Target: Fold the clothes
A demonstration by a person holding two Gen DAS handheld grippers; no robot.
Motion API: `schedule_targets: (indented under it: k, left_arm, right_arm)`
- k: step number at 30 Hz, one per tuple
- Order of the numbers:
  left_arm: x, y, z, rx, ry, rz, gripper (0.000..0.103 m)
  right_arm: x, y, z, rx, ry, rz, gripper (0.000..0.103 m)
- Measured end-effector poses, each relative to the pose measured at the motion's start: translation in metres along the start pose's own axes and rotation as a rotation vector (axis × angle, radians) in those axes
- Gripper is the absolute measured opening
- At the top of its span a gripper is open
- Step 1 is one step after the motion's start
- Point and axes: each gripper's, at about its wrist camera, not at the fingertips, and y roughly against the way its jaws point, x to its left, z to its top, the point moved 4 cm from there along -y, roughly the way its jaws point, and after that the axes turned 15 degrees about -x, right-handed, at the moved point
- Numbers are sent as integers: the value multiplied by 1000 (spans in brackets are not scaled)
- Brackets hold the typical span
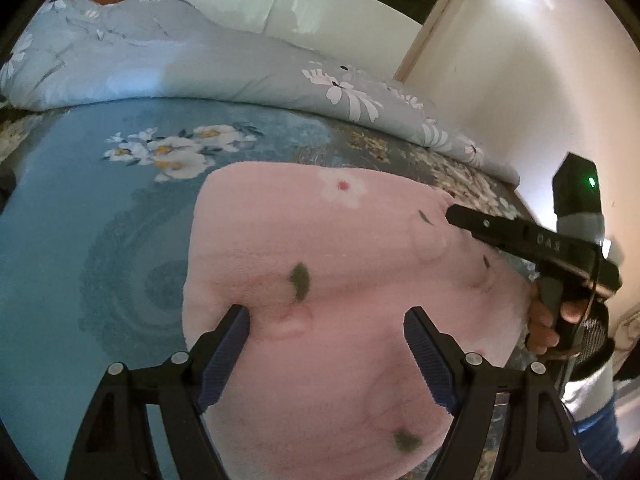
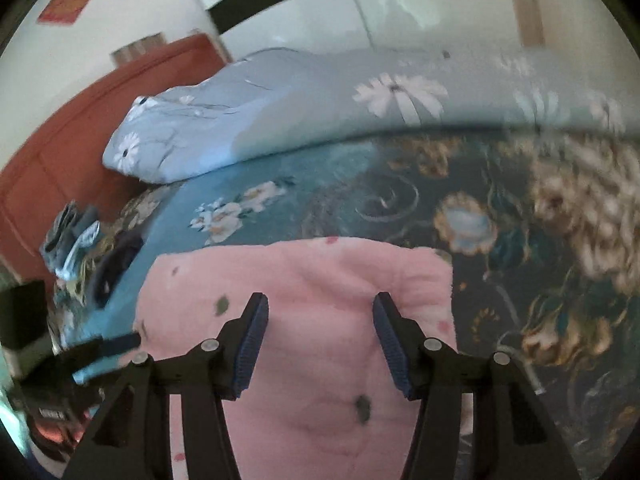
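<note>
A pink fleece garment point(image 1: 320, 264) with small flowers and green leaf marks lies folded on the blue floral bedsheet point(image 1: 80, 208). My left gripper point(image 1: 326, 320) is open above its near part and holds nothing. The right gripper shows in the left wrist view as a black tool point(image 1: 520, 236) over the garment's right edge. In the right wrist view the garment point(image 2: 304, 292) lies below my right gripper point(image 2: 320, 308), which is open and empty. The left gripper's tip point(image 2: 120, 342) shows at the garment's left edge.
A rolled grey-blue floral quilt point(image 1: 240, 68) lies along the far side of the bed. A small pile of clothes point(image 2: 80, 248) sits at the left by the red headboard point(image 2: 60, 140). White walls and a wardrobe stand behind.
</note>
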Motion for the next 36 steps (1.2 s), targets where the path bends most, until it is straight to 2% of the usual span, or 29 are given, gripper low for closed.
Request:
schedule_targets:
  k: [2, 5, 8, 10, 12, 14, 17, 18, 20, 26, 31, 36]
  left_arm:
    - [-1, -5, -1, 17, -20, 12, 83]
    - [0, 7, 4, -4, 5, -11, 83]
    - [5, 29, 13, -47, 42, -32, 83]
    - [18, 38, 15, -62, 97, -16, 83]
    - [34, 42, 13, -67, 158, 2, 83]
    - [51, 40, 6, -62, 224, 21, 83]
    - [67, 31, -9, -32, 276, 46, 89]
    - [68, 26, -15, -16, 277, 45, 92]
    - [69, 15, -25, 21, 285, 38, 94]
    - [72, -1, -32, 48, 357, -6, 101]
    - [73, -8, -30, 48, 343, -43, 103]
    - [70, -18, -29, 54, 344, -89, 103]
  right_arm:
    - [-2, -5, -1, 16, -18, -1, 56]
    - [6, 1, 3, 26, 6, -13, 56]
    - [20, 27, 12, -25, 49, 27, 56]
    - [22, 44, 12, -62, 67, 41, 57]
    - [12, 60, 11, -91, 57, 16, 59]
    - [-7, 67, 5, -99, 5, 6, 65]
    - [-39, 62, -14, -26, -109, 5, 66]
    - [-46, 60, -19, -3, -137, 25, 68]
    - [-59, 52, -33, 42, -218, 83, 81]
    - [-80, 21, -57, 127, -433, 218, 88]
    - [-74, 5, -52, 126, -460, 283, 88]
    - [-58, -16, -48, 156, -431, 317, 90]
